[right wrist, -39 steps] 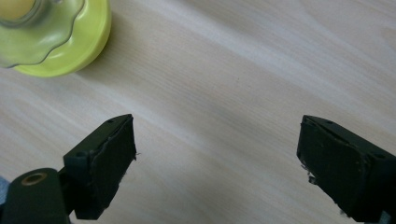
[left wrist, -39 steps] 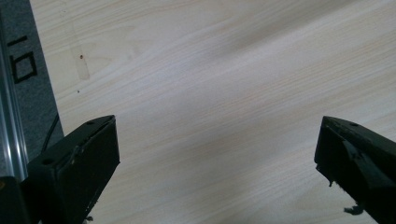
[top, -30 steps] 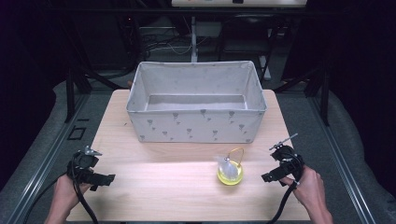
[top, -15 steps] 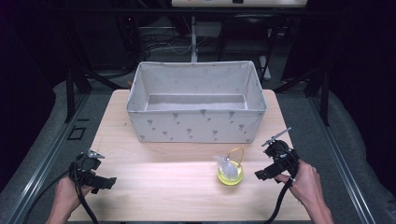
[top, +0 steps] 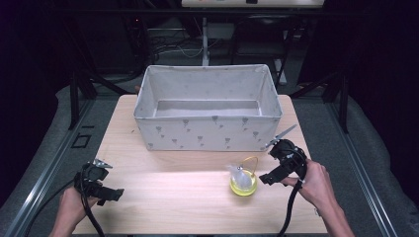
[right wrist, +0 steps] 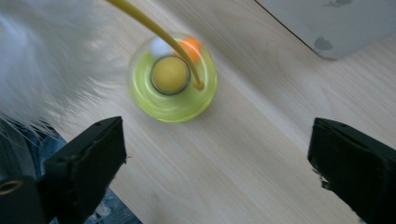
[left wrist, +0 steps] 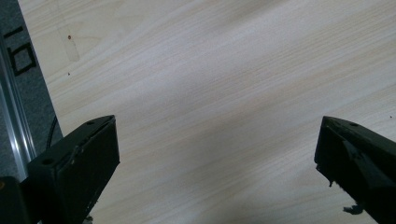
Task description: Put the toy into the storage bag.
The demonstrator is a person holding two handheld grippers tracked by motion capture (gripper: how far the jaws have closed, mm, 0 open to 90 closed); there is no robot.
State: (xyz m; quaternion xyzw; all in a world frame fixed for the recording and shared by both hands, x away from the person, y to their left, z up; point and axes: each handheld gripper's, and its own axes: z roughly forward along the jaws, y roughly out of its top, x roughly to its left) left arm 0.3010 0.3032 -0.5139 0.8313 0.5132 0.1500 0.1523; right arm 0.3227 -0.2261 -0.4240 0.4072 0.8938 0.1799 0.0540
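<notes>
Right gripper view has the round yellow-green translucent toy (right wrist: 172,81) with its curved yellow wire and white feather tuft (right wrist: 42,60) lying on the pale wooden table (right wrist: 261,140) just ahead of the right gripper (right wrist: 219,158), nearer its left jaw, untouched; jaws spread wide (nothing between them); a grey fabric box (right wrist: 345,23) sits beyond the right jaw; the left gripper (left wrist: 217,158), well apart, hovers over bare wood, jaws also spread.

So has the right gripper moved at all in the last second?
Yes. In the high view the right gripper has shifted left and forward, closing on the yellow toy in front of the fabric bin. Its jaws stand open.
</notes>
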